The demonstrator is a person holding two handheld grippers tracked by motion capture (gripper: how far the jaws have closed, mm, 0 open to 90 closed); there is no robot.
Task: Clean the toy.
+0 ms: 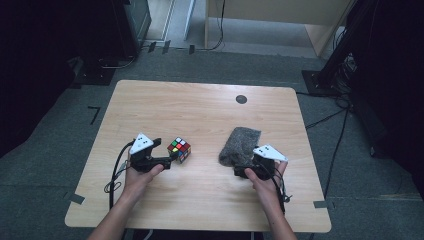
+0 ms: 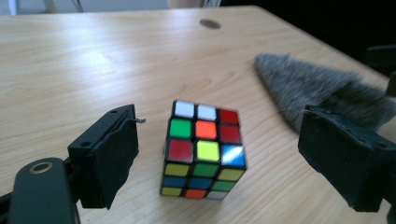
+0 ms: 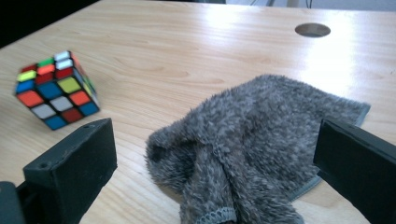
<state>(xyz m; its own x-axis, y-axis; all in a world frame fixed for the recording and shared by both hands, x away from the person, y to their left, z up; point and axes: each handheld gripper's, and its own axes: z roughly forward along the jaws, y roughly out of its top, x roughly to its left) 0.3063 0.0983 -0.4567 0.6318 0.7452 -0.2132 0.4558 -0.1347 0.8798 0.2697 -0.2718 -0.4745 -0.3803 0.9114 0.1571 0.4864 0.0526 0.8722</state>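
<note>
Two grippers gape: left gripper [image 2: 219,158] flanks glossy plastic cube [image 2: 203,149]; right gripper [image 3: 224,172] straddles shaggy grey cloth [image 3: 252,140], lengthwise away.

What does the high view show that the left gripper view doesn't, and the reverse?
High view alone: both hands, the left gripper and right gripper from above, the whole table and the floor around it. Left gripper view alone: the open jaws' black pads up close, standing apart from the cube. Both: the puzzle cube, the grey fuzzy cloth, and the round hole in the tabletop.
</note>
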